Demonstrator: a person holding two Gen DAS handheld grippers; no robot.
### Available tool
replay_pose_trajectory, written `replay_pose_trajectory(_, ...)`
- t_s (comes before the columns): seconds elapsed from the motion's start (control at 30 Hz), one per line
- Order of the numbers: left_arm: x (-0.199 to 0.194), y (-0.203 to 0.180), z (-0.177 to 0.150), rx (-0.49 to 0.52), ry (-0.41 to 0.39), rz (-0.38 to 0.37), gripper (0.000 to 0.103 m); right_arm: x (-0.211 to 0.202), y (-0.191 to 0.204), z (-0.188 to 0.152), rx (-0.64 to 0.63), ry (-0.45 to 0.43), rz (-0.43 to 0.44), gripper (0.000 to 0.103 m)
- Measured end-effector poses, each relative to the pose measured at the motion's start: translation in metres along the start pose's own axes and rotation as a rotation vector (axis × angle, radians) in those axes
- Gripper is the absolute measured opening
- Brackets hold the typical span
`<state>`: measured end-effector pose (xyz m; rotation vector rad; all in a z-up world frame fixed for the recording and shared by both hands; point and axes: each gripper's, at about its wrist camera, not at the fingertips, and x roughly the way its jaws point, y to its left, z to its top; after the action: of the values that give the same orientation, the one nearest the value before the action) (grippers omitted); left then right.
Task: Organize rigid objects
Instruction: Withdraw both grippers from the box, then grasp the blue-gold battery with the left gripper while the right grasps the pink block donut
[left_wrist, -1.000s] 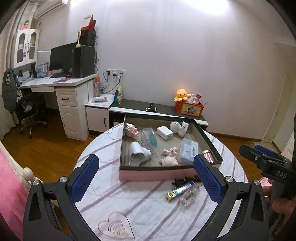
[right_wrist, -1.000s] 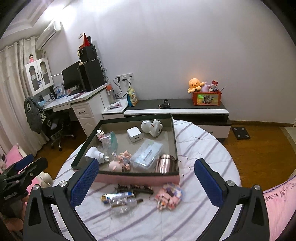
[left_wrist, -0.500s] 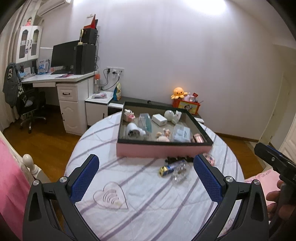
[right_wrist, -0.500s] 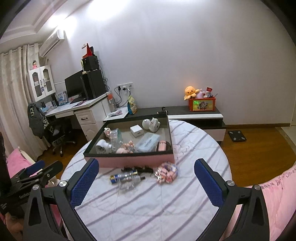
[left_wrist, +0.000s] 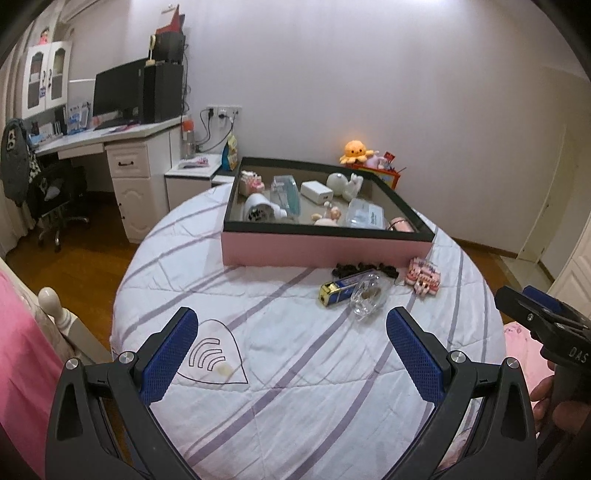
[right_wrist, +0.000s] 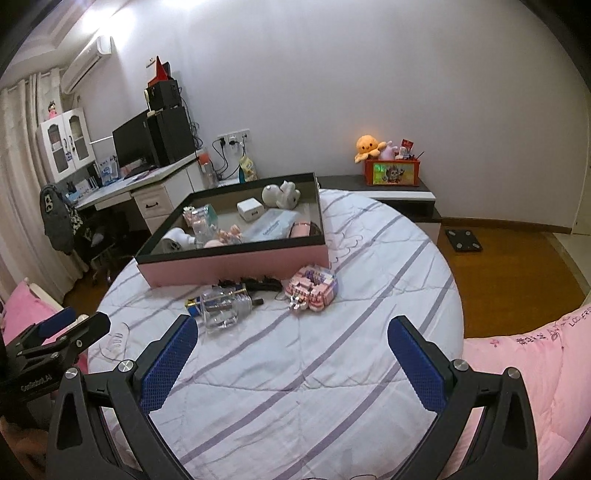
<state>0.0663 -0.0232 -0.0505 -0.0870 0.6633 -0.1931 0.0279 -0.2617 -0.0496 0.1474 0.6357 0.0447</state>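
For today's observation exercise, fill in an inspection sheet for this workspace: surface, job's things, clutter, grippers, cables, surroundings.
Surface: round table under a white quilted cloth with purple stripes, heart outline drawn near its front edge.
Job's things: pink-walled, black-rimmed tray holding small items; in front of it lie a clear glass bottle, a blue and gold box, a pink block model and a black strip.
Clutter: nothing seen.
Grippers: left gripper and right gripper both open, empty, above the table's near edge.
Cables: black leads at the wall sockets.
Surroundings: white desk, orange plush octopus.
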Motion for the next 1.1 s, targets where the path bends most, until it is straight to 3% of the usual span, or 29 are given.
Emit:
replay_pose_trajectory(0.23, 0.013, -0.007, -0.003, 0.018, 0.019, -0.012, 0.103, 0.013, -0.007, -0.001, -0.006, 0.025, -0.014, 0.103)
replay_pose_trajectory(0.37, 0.036, -0.016, -0.002, 0.055, 0.052, -0.011, 0.103, 0.040, -0.017, 0.000, -0.009, 0.072, -0.037, 0.103)
replay_pose_trajectory(0.57, 0.088, -0.021, 0.002, 0.129, 0.133, 0.048, 0.103, 0.074, -0.028, 0.003, -0.012, 0.133, -0.047, 0.103)
replay_pose_trajectory(0.83, 0.130, -0.032, 0.017, 0.202, 0.206, 0.032, 0.101, 0.109, -0.025, 0.012, -0.057, 0.180, -0.058, 0.103)
replay_pose_trajectory(0.93, 0.148, -0.042, 0.020, 0.226, 0.261, -0.039, 0.093, 0.122, -0.027, 0.015, -0.062, 0.204, -0.067, 0.103)
replay_pose_trajectory(1.1, 0.154, -0.056, 0.022, 0.282, 0.276, -0.107, 0.065, 0.137, -0.034, 0.018, -0.060, 0.231, -0.063, 0.103)
